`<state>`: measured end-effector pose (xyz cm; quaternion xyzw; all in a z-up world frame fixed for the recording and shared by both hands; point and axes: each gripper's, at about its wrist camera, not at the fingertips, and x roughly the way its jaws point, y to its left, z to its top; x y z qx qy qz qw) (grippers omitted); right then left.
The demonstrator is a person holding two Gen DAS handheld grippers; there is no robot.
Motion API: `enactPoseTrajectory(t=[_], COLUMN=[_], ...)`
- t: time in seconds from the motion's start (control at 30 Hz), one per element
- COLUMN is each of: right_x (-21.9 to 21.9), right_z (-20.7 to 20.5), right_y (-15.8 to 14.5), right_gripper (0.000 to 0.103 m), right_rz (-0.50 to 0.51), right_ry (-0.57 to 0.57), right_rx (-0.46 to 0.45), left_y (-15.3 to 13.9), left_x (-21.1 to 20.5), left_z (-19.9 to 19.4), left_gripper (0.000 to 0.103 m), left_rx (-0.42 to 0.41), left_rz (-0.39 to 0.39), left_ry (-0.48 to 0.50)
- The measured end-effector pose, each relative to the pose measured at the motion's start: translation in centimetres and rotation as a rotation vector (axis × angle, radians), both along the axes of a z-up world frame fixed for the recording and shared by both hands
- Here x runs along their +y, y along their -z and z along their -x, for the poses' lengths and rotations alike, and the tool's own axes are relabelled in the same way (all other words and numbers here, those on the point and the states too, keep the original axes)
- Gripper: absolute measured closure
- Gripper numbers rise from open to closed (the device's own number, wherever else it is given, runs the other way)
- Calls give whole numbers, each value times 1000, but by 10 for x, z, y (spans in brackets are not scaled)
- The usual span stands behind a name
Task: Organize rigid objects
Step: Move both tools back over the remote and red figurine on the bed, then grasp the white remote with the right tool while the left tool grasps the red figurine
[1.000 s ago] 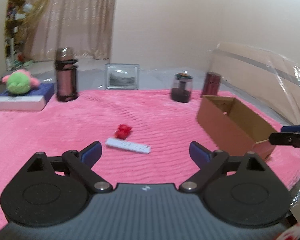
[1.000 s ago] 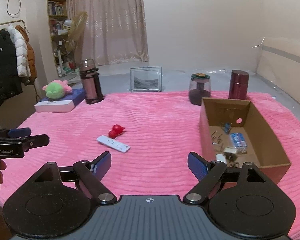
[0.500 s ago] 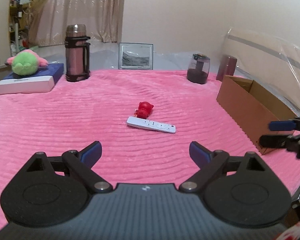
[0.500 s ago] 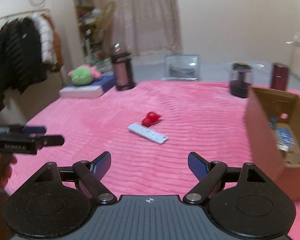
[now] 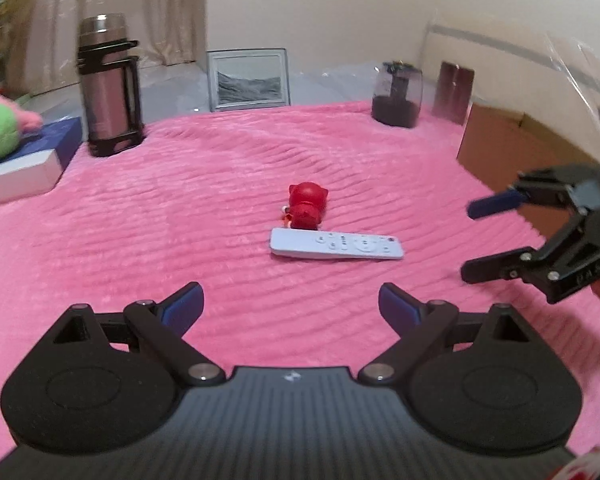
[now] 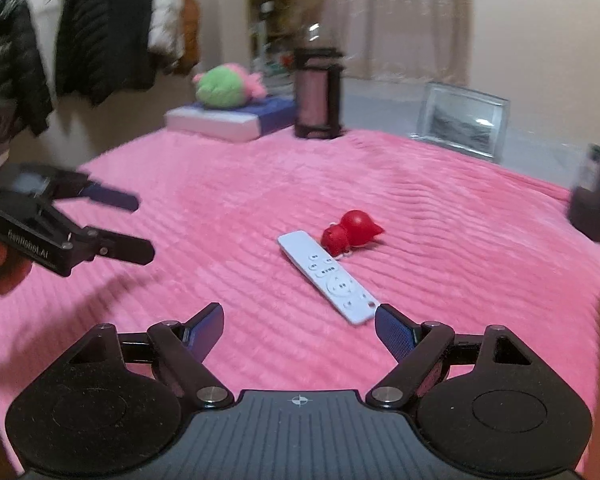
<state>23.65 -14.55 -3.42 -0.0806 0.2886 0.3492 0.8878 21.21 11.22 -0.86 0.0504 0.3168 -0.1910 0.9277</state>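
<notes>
A white remote control [image 5: 336,245] [image 6: 327,276] lies flat on the pink blanket [image 5: 180,220], and a small red toy figure [image 5: 306,205] [image 6: 350,232] lies just behind it, touching or nearly touching. My left gripper [image 5: 290,306] hovers open a short way in front of the remote, nothing between its fingers. My right gripper [image 6: 298,320] is open too; the remote's near end sits just ahead of its right fingertip [image 6: 394,330]. Each gripper shows in the other's view: the right gripper [image 5: 470,240] at the right edge, the left gripper [image 6: 144,226] at the left edge.
A brown cardboard box [image 5: 500,148] stands at the right. Along the blanket's back stand a tall flask [image 5: 108,88], a picture frame [image 5: 248,80], a dark jar [image 5: 398,96] and a maroon cup [image 5: 454,92]. A green plush [image 6: 224,88] rests on a flat box [image 6: 228,120]. Coats hang at the left.
Both grippers have come down and forward toward the remote and the red toy, which now look much nearer. The right view has swung left, so the cardboard box has left it.
</notes>
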Motion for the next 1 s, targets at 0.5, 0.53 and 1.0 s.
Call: enactPoseTrajectory(t=[0.5,0.53,1.0], right_x=[39,40,57], right_z=[-117,-120,-139], right_y=[48,48,57], right_gripper=[48,48,65], right_rz=[125,121,140], right_ry=[-231,-242,-300], right_rx=[51,60,92], left_y=[39,41,52], left_x=[-5,-4,-3], left_z=[-91,-95,-112], left_gripper=[11,11,11], left_rx=[20,26,30], left_rz=[-58,-51,-66], left_ry=[202,206,225])
